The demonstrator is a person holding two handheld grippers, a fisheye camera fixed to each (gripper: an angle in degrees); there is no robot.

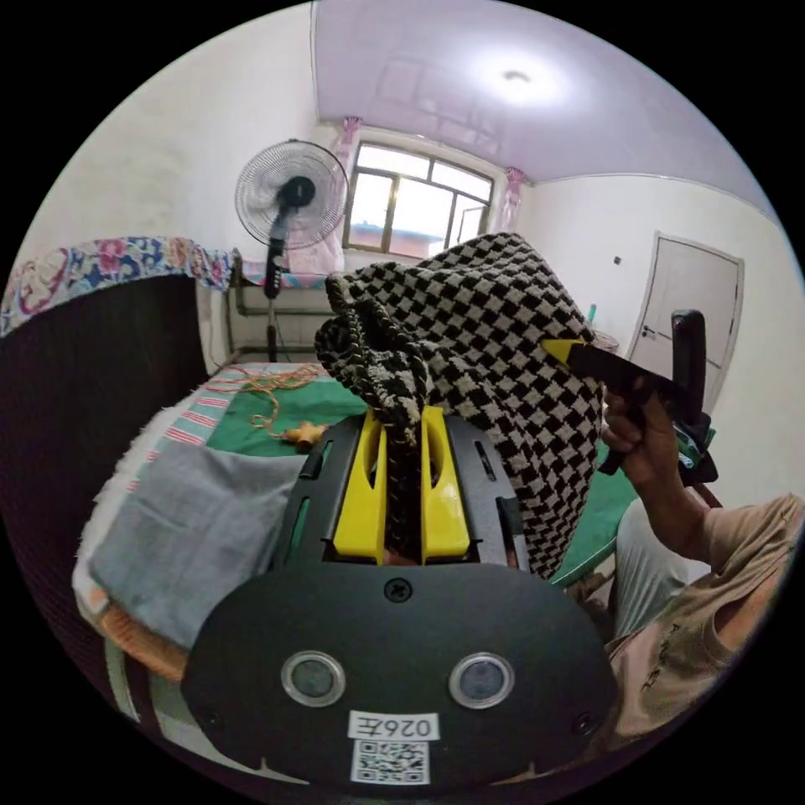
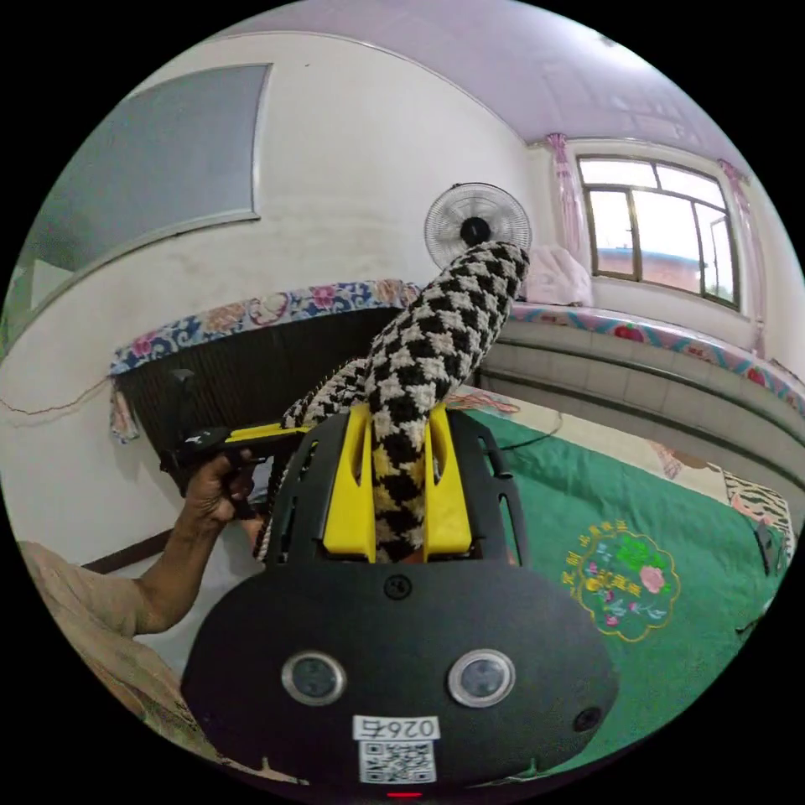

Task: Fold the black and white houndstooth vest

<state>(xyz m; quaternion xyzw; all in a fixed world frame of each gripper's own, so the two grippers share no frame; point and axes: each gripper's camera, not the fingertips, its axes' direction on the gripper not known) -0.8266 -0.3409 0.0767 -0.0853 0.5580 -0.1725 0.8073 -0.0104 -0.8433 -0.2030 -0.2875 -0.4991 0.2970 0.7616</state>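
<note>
Houndstooth vest [image 1: 495,352] hangs bunched in the air above a bed with a green cover [image 2: 587,520], a standing fan [image 1: 289,197] behind it. Left tongs [image 1: 402,436] are clamped on a knitted edge, right tongs [image 2: 402,453] on another fold. Drawing the two grips well apart and level should open it flat before lowering it onto the bed.

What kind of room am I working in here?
Most likely a bedroom in a home: a bed under a green cover, a standing fan by the window, and a door. Both grippers hold the houndstooth vest up above the bed.
</note>
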